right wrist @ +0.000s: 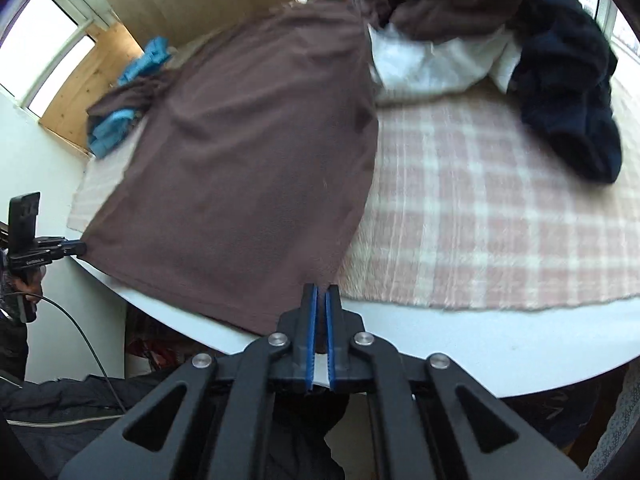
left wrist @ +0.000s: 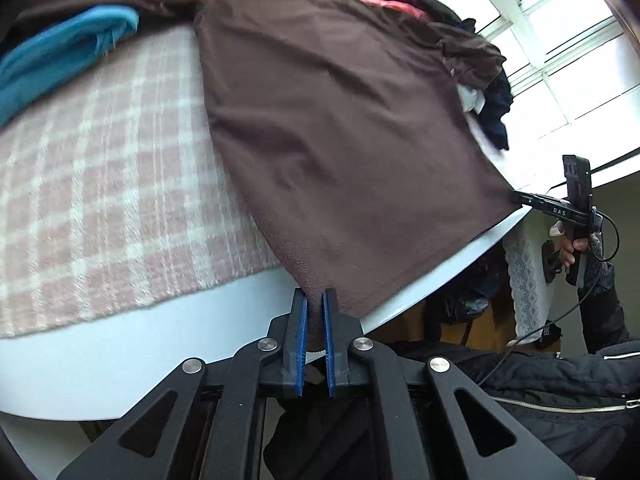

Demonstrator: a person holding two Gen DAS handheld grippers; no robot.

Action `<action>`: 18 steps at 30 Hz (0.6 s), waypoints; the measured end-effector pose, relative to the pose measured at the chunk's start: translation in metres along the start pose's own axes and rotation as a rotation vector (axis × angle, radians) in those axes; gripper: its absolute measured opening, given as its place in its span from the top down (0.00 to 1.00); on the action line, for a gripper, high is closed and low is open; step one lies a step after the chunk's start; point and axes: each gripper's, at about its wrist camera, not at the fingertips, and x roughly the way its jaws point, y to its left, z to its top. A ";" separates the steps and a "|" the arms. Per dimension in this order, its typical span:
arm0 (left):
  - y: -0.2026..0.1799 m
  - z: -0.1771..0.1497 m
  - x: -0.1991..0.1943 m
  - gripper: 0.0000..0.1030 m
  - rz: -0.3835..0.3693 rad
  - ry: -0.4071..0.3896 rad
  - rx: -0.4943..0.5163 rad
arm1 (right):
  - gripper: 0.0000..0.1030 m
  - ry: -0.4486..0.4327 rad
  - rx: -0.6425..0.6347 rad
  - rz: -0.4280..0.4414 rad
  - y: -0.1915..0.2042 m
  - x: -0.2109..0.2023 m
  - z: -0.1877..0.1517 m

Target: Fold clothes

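brown shirt lies spread and unfolded across the checked cloth, its near hem corners past that cloth's edge, pinched in the closed left gripper and closed right gripper, so i judge every fold remains.

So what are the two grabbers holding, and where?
Both hold the brown shirt by its bottom hem corners: left hand-held gripper on one, right hand-held gripper on the other.
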 end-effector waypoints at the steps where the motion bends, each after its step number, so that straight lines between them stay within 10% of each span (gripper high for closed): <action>1: -0.010 0.006 -0.015 0.94 0.013 -0.045 0.019 | 0.96 -0.060 -0.014 0.016 0.005 -0.026 0.008; 4: -0.025 0.018 -0.048 0.94 0.037 -0.142 0.072 | 0.96 -0.153 -0.030 0.021 0.013 -0.063 0.017; 11: 0.045 -0.013 -0.043 0.94 0.008 -0.014 -0.017 | 0.96 0.153 0.063 -0.045 -0.026 0.021 -0.027; 18: 0.016 -0.007 -0.108 0.94 0.059 -0.125 0.091 | 0.96 -0.019 -0.029 -0.098 -0.008 -0.062 0.009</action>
